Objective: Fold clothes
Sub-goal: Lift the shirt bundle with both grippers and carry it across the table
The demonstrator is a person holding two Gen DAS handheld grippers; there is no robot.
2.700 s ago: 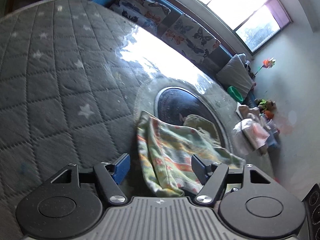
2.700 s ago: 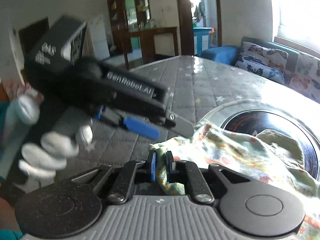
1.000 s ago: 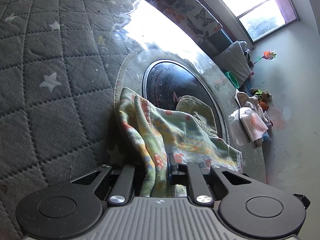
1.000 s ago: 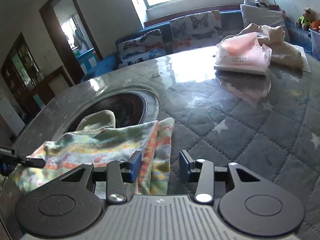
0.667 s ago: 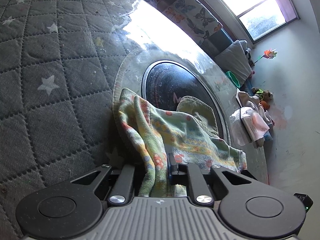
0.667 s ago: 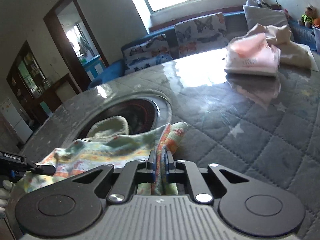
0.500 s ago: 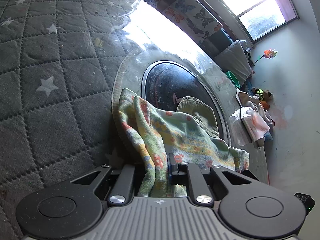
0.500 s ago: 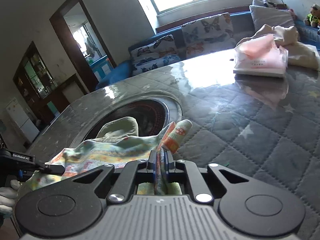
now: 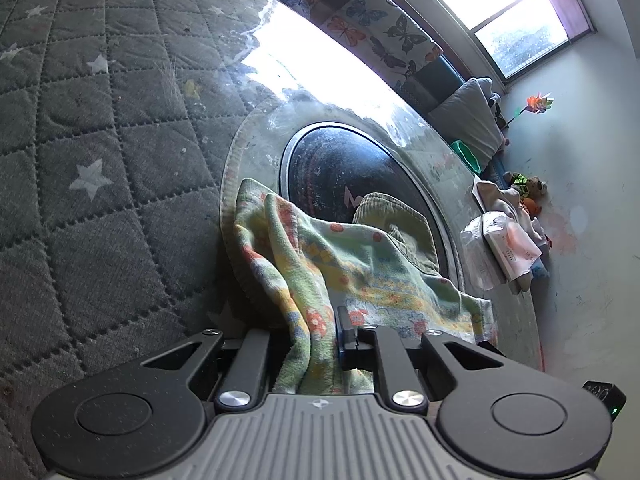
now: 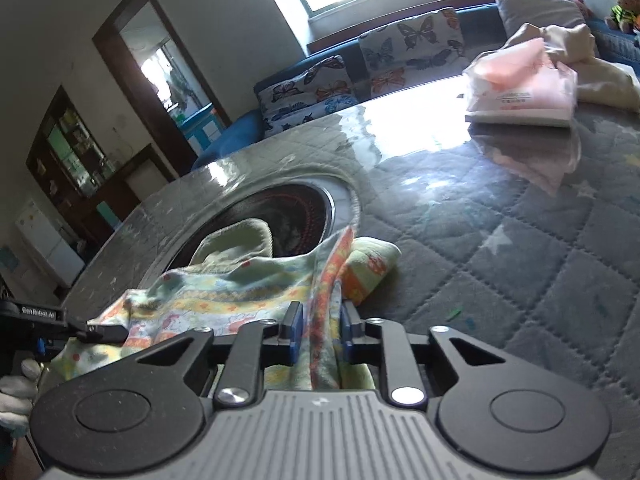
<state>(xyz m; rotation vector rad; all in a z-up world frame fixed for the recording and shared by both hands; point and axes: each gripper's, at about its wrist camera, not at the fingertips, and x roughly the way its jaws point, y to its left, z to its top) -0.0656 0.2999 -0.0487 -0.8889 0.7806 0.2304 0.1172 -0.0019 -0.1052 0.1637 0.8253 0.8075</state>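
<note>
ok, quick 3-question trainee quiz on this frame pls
1. True or false: the left gripper is shut on the cloth.
2. The cloth lies partly over: A) the dark round inset B) the pink pack C) a cushion.
3. How many grippers have cloth between their fingers?

Key: 1 true. 2 A. 3 two: the cloth also passes between the fingers of the right gripper.
</note>
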